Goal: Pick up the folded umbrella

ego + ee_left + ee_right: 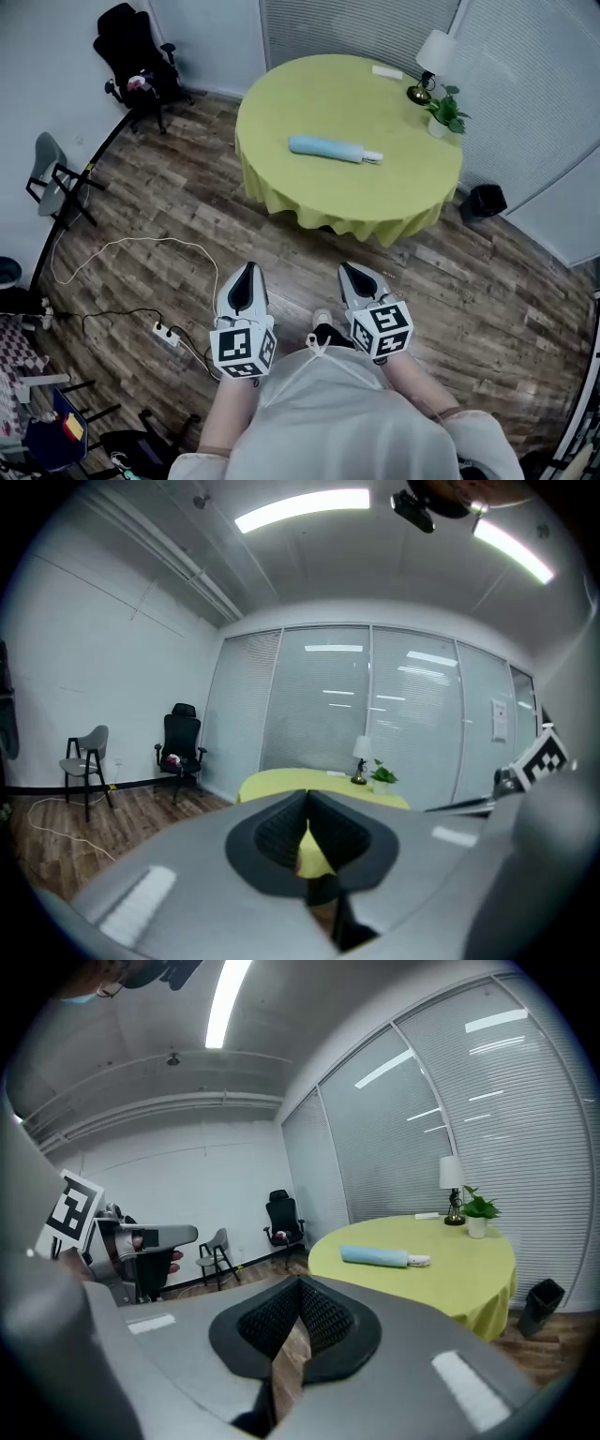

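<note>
A folded light-blue umbrella with a white handle lies near the middle of a round table with a yellow-green cloth. In the right gripper view the umbrella shows on the table's near side. My left gripper and right gripper hover side by side over the wooden floor, well short of the table. Both point toward it. Each has its jaws shut with nothing between them. In the left gripper view only the table's edge shows above the shut jaws.
A lamp and a small potted plant stand at the table's far right. A black office chair and a grey chair stand at the left. A white cable and power strip lie on the floor. A black bin sits right of the table.
</note>
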`<state>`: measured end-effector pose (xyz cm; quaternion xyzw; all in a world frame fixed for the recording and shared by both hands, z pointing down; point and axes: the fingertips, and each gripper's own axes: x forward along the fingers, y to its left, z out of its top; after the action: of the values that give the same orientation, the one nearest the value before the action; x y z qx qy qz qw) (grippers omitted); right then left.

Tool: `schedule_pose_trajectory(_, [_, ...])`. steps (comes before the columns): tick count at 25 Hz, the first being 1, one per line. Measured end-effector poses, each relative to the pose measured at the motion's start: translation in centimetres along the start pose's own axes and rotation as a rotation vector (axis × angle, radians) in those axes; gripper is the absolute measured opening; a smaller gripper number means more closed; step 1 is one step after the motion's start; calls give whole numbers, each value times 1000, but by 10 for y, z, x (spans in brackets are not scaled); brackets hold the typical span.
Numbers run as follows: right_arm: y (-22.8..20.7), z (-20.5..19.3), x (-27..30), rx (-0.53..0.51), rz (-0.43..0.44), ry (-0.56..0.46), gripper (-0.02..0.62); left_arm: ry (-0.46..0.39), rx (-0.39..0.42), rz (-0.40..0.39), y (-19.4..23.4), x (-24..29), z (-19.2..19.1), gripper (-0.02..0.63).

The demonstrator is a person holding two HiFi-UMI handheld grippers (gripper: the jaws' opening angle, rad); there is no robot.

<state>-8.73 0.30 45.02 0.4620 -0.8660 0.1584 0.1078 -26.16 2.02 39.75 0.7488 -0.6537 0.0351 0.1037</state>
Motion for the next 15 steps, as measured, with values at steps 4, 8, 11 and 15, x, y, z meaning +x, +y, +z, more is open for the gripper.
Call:
schedule_pose_trajectory(4, [-65, 32, 28, -11, -14, -23, 0, -22, 18, -17, -23, 70, 19, 6])
schedule_pose_trajectory(8, [-115, 46, 49, -12, -61, -37, 0, -22, 16, -86, -42, 122, 23, 6])
schedule_pose_trajectory(11, [-141, 49, 65, 7, -87, -18, 0, -28, -35, -199, -60, 151, 27, 6])
schedule_pose_trajectory(15, [-166, 52, 84, 32, -118, -1, 0, -38, -79, -302, -75, 192, 31, 6])
